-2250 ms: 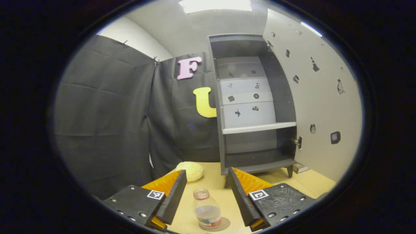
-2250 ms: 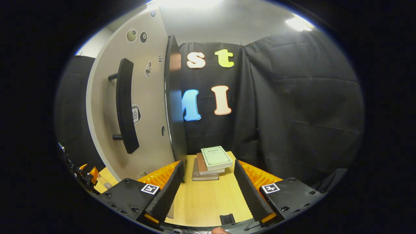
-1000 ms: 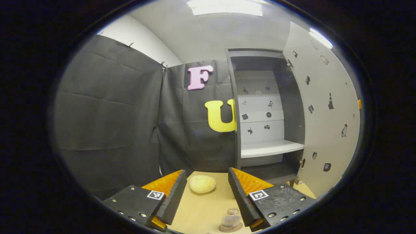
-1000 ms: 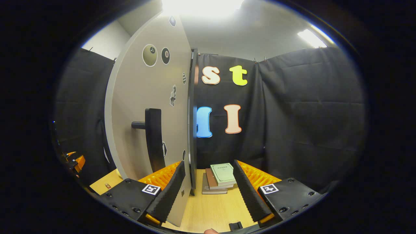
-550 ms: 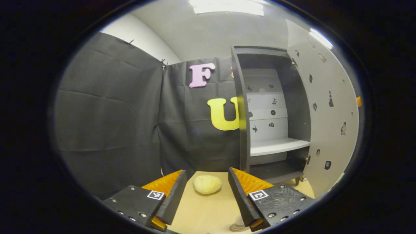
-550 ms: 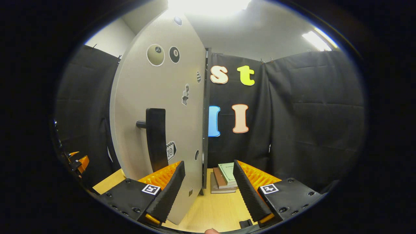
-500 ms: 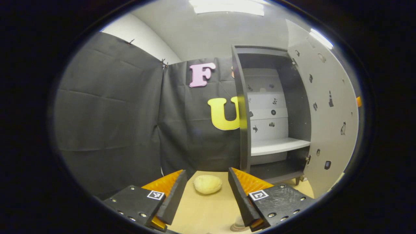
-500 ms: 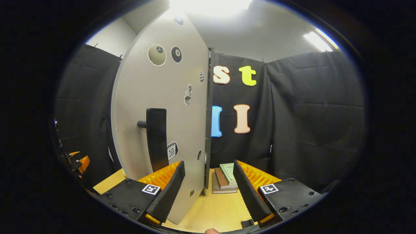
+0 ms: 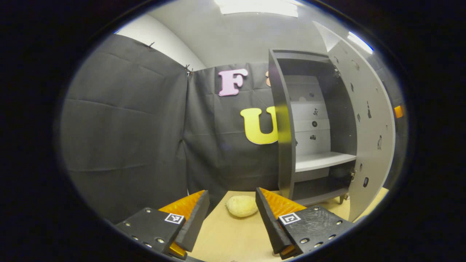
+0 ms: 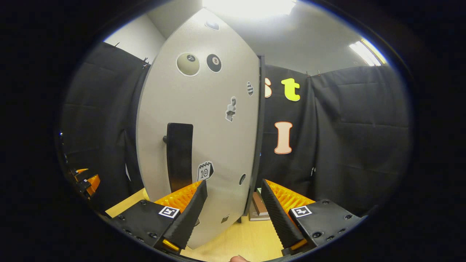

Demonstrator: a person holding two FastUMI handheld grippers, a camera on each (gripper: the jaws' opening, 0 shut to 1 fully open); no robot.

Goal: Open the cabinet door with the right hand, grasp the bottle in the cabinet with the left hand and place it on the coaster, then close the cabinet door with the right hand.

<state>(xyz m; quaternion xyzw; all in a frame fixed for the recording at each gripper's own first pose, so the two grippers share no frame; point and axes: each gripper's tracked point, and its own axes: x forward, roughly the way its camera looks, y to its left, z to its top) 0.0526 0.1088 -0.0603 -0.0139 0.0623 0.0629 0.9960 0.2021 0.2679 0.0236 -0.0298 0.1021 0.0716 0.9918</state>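
Black cloth walls [image 9: 123, 123] enclose a pale wooden table [image 9: 233, 236], with bright ceiling light panels [image 9: 260, 7] overhead.

grey cabinet [image 9: 282, 145] — stickered grey door [image 10: 204, 120], black handle [image 10: 179, 156]

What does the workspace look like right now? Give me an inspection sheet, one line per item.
Surface: light wooden tabletop, bare between the left tool's fingers.
Job's things: cabinet open, its white shelf and dark lower compartment bare; door partly swung, its dark handle just beyond the right tool. Bottle and coaster: nothing seen.
Clutter: a pale yellow rounded lump on the table left of the cabinet; stacked books behind the door's edge.
Grippers: left tool open, holding nothing; right tool open, facing the door's outer face, touching nothing.
Cables: nothing seen.
Surroundings: black cloth walls, grey ceiling with lit panels, stickers on the door and the cabinet's back.
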